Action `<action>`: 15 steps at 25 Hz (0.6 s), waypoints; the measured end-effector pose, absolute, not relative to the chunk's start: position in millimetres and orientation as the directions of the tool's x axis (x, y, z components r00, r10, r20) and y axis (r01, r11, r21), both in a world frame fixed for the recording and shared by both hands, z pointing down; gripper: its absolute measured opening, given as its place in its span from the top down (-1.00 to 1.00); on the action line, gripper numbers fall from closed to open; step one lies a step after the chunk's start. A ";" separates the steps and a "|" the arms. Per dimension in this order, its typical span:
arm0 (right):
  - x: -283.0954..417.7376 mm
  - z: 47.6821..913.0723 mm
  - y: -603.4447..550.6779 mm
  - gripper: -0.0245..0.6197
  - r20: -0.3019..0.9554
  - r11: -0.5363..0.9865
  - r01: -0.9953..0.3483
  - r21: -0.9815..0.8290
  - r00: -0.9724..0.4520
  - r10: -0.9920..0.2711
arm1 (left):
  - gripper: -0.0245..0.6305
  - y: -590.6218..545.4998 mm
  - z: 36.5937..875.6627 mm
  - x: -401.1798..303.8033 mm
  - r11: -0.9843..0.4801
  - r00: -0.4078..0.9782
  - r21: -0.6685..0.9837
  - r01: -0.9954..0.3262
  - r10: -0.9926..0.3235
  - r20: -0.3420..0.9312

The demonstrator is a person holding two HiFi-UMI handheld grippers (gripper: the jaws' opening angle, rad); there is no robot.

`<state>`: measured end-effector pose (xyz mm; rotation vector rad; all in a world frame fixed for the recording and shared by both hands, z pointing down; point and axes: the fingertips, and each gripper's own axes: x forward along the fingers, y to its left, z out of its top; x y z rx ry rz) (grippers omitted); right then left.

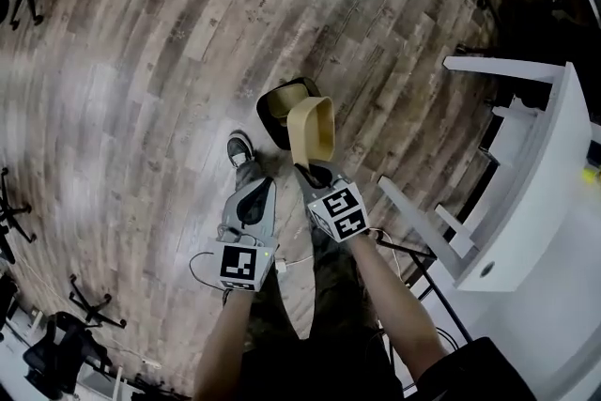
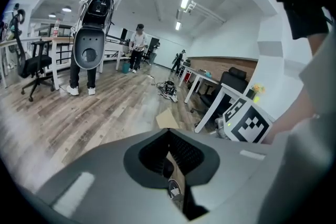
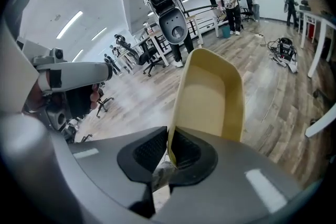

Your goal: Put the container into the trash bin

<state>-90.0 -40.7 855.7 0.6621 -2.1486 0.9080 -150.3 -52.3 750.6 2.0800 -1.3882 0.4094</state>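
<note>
One container (image 1: 311, 129), lengthwise toward trash bin (image 1: 270, 121), right gripper (image 1: 317, 172) fingers clamping it, left gripper (image 1: 252, 193) fingers apart.

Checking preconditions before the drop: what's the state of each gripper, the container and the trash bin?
container: empty, held in the air by its rim, not yet in the bin.
right gripper: shut on the container's rim.
left gripper: jaws slightly apart, nothing between them.
trash bin: upright, top open.
</note>
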 end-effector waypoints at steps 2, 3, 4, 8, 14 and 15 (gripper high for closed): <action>-94.9 878.0 -32.9 0.81 0.759 0.613 -0.666 -0.427 -0.632 -0.159 | 0.93 -52.5 766.9 -149.9 -0.254 0.401 0.324 -0.911 -0.725 0.560; -97.2 888.3 -28.7 0.81 0.757 0.609 -0.663 -0.436 -0.636 -0.151 | 0.93 -52.9 774.3 -149.5 -0.242 0.397 0.331 -0.912 -0.725 0.563; -98.1 898.5 -24.8 0.81 0.757 0.604 -0.663 -0.442 -0.637 -0.144 | 0.93 -52.8 781.6 -147.7 -0.236 0.395 0.335 -0.912 -0.723 0.567; -96.9 938.7 -11.8 0.81 0.772 0.583 -0.678 -0.448 -0.622 -0.132 | 0.93 -42.6 811.6 -136.4 -0.248 0.418 0.351 -0.903 -0.696 0.583; -96.8 982.8 -9.8 0.81 0.796 0.558 -0.704 -0.439 -0.593 -0.121 | 0.93 -24.4 842.1 -135.4 -0.231 0.429 0.376 -0.897 -0.657 0.620; -96.0 986.8 -8.8 0.81 0.799 0.557 -0.706 -0.438 -0.589 -0.118 | 0.93 -24.1 843.6 -135.4 -0.234 0.432 0.377 -0.896 -0.657 0.618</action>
